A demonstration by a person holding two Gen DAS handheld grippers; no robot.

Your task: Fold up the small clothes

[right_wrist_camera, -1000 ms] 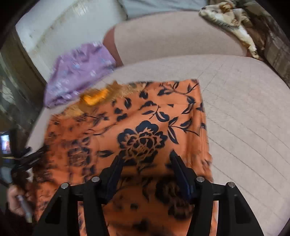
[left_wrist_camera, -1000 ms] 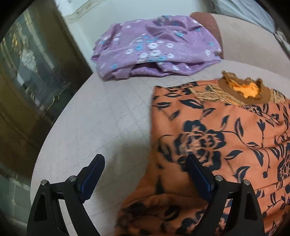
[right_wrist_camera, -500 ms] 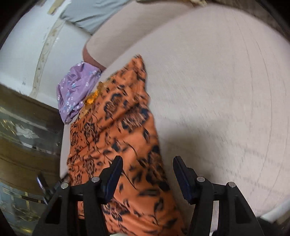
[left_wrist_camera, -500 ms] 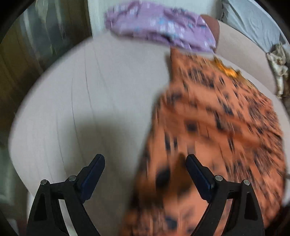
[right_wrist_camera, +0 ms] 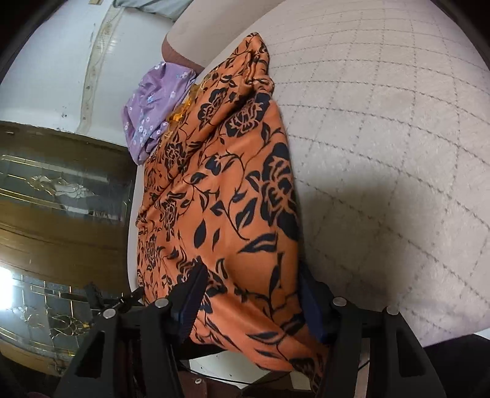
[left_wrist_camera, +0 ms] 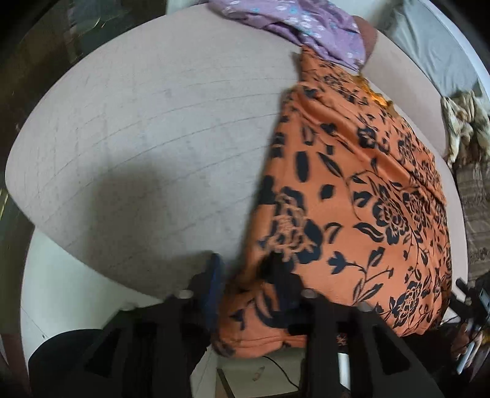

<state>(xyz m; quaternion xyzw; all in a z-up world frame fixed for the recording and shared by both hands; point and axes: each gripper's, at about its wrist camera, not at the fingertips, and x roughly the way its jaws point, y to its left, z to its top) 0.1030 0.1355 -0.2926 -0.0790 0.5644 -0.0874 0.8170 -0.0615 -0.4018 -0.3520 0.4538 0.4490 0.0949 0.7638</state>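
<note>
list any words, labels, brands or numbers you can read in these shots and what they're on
None: no readable text shows in either view.
The orange garment carries only a black flower print.
The purple garment has only small flowers.
The quilted cushion shows only stitched lines.
The glass cabinet door bears only ornament, no letters.

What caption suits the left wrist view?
Left gripper closing on the hem of an orange floral garment spread on a quilted bed.
</note>
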